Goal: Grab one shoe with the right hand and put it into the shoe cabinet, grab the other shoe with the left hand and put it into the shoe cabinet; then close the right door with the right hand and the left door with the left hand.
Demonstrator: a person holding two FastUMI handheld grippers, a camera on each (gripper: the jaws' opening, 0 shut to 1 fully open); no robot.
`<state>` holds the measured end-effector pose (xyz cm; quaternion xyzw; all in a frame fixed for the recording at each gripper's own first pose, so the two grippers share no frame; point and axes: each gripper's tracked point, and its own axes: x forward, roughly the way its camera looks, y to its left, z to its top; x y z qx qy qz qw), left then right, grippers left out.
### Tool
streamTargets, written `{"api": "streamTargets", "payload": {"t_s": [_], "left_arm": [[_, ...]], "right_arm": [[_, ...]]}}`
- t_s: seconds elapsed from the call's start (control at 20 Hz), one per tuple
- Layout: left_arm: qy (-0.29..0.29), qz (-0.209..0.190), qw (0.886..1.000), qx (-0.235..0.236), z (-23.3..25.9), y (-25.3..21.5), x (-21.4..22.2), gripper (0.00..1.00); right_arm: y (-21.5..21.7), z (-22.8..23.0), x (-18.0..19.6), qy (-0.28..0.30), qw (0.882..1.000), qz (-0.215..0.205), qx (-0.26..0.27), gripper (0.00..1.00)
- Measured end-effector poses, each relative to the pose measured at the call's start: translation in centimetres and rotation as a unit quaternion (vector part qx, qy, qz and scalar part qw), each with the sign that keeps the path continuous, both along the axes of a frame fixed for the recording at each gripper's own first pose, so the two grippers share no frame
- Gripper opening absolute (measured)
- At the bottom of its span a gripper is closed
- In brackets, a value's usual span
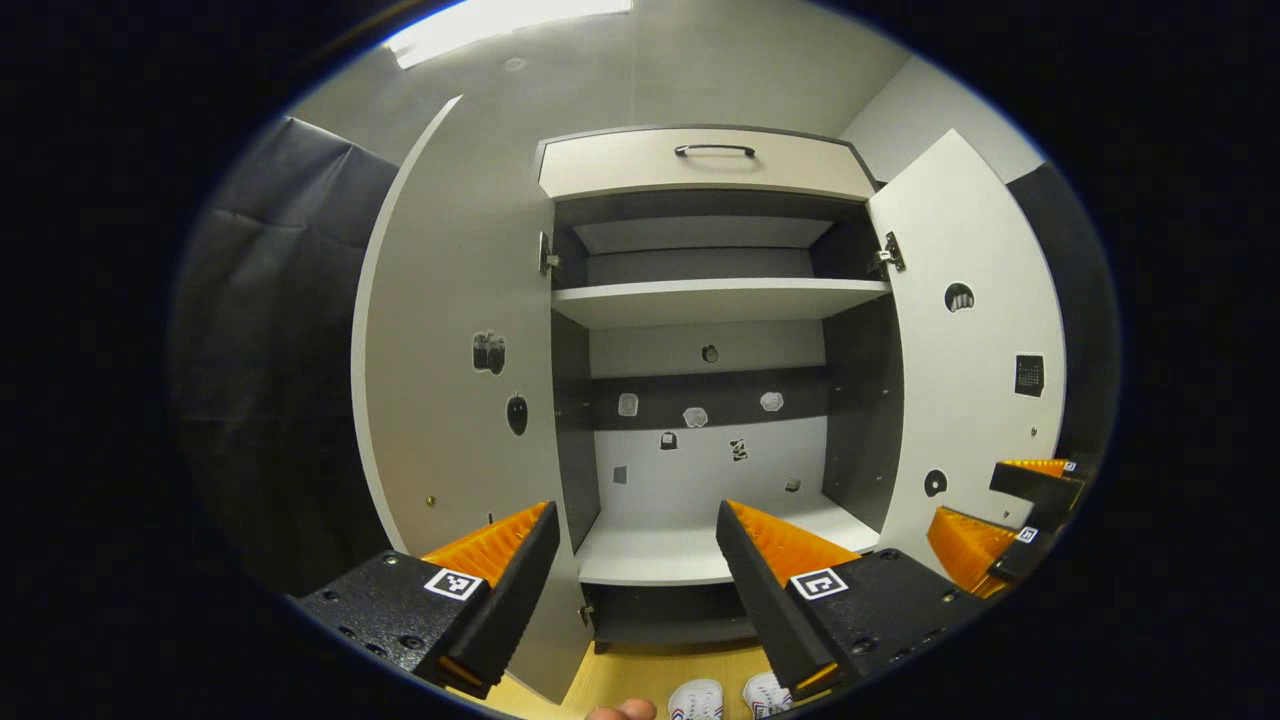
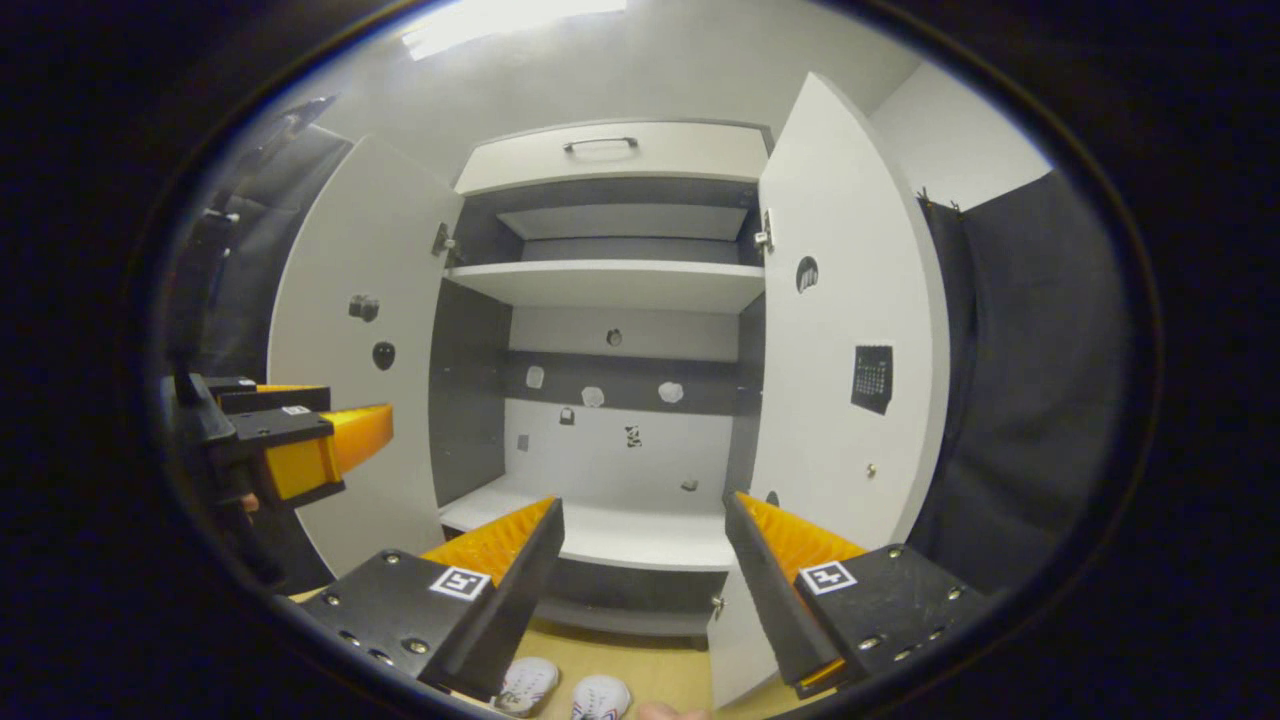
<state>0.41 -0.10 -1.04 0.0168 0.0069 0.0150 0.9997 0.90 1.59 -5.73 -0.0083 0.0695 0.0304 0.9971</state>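
Booth floor point(image 1: 640, 680) held both white shoes point(image 1: 695, 697), side by side before the shoe cabinet point(image 1: 700, 400); left door point(image 1: 450, 350) and right door point(image 1: 965, 350) stood open. Left gripper point(image 1: 637, 525) and right gripper point(image 2: 645, 520) were spread, empty.

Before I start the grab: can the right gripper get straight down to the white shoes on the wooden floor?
Probably yes: the right gripper hangs open above the white shoes, with nothing between them.
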Motion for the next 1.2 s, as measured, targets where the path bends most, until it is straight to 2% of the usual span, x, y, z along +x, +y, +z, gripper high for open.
{"api": "streamTargets", "payload": {"t_s": [0.15, 0.25, 0.45, 0.55, 0.6, 0.65, 0.75, 0.85, 0.9, 1.0, 1.05, 1.2], "left_arm": [[0.003, 0.007, 1.000, -0.006, -0.1, 0.0, -0.3, 0.96], [0.007, 0.016, 1.000, -0.005, -0.4, 0.1, -0.8, 0.96], [0.018, 0.040, 0.999, 0.003, -1.0, 0.5, -2.1, 0.93], [0.020, 0.051, 0.999, 0.004, -1.1, 0.8, -2.5, 0.96], [0.022, 0.054, 0.998, 0.004, -1.3, 0.9, -2.8, 0.96], [0.025, 0.056, 0.998, 0.003, -1.5, 1.0, -3.0, 0.96], [0.029, 0.060, 0.998, 0.001, -1.7, 1.6, -3.2, 0.93], [0.031, 0.062, 0.998, -0.002, -2.1, 2.2, -3.2, 0.96], [0.031, 0.059, 0.998, -0.003, -2.2, 2.4, -3.2, 0.96], [0.031, 0.051, 0.998, -0.002, -2.6, 2.8, -2.9, 0.96], [0.031, 0.047, 0.998, -0.001, -2.8, 3.0, -2.8, 0.96], [0.035, 0.039, 0.999, 0.000, -3.5, 3.8, -2.0, 0.96]], "right_arm": [[0.6, -2.2, 0.0, 0.028, 1.000, 0.013, 0.001, 0.97], [1.3, -5.1, 0.1, 0.069, 0.997, 0.028, 0.002, 0.96], [3.0, -12.3, -1.6, 0.161, 0.985, 0.062, 0.010, 0.94], [3.7, -16.0, -2.5, 0.199, 0.977, 0.072, 0.009, 0.97], [3.9, -18.1, -3.0, 0.224, 0.972, 0.076, 0.003, 0.94], [4.3, -20.4, -3.8, 0.251, 0.965, 0.078, -0.001, 0.97], [5.0, -24.6, -5.3, 0.299, 0.950, 0.087, -0.001, 0.95], [5.6, -28.6, -6.6, 0.342, 0.935, 0.093, -0.004, 0.90], [5.8, -30.3, -7.4, 0.362, 0.928, 0.094, -0.008, 0.92], [6.4, -34.1, -8.7, 0.403, 0.910, 0.096, -0.010, 0.82], [6.6, -35.9, -9.4, 0.422, 0.901, 0.097, -0.009, 0.84], [7.1, -40.5, -11.2, 0.474, 0.875, 0.093, -0.004, 0.84]]}}
